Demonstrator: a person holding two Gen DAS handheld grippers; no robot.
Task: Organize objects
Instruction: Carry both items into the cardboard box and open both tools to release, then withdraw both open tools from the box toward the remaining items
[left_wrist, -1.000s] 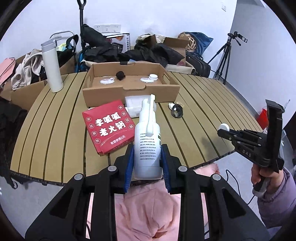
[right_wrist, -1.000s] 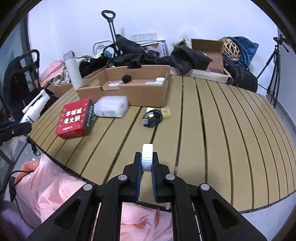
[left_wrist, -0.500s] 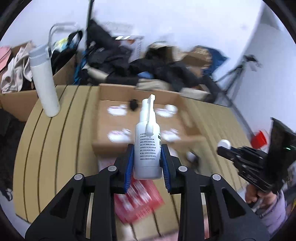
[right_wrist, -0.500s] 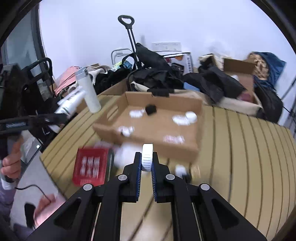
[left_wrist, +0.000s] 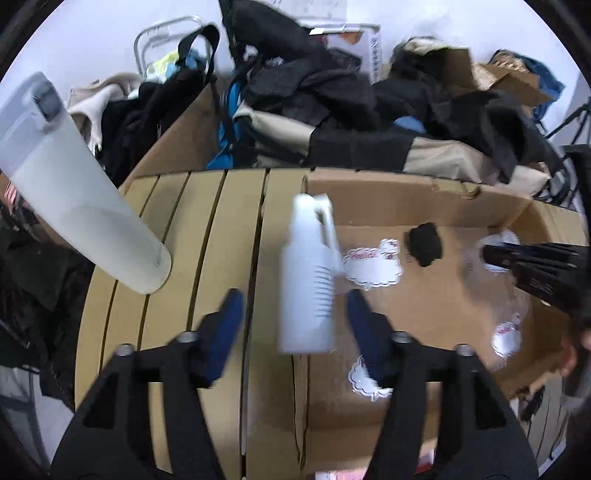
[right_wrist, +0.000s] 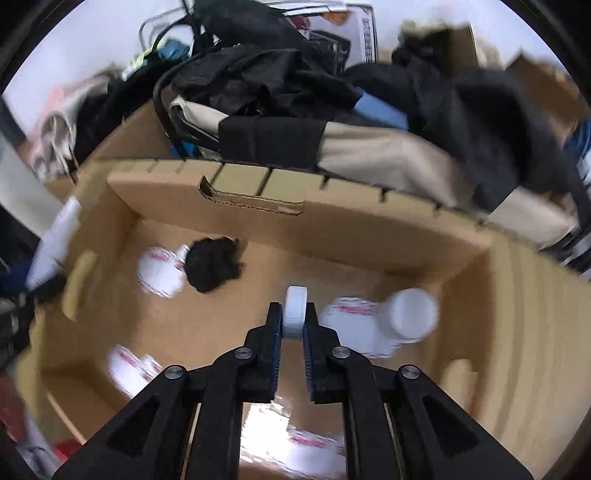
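Drop-off step: left gripper (left_wrist: 293, 321) jaws just opened wide, freeing the spray bottle (left_wrist: 308, 280) over the cardboard box (left_wrist: 424, 201) edge; right gripper (right_wrist: 293, 325), just easing open, still pinches the white cap (right_wrist: 294, 312)—release next.

Slatted wooden table (left_wrist: 207, 229) bearing cardboard box (left_wrist: 424, 206) and white tumbler (left_wrist: 74, 206).

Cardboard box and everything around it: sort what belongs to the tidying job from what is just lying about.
Job:
- white spray bottle, loose between the open left gripper fingers
- small white cap in the right gripper
- cardboard box

Lying about:
- white tumbler
- heap of dark clothes
- slatted table
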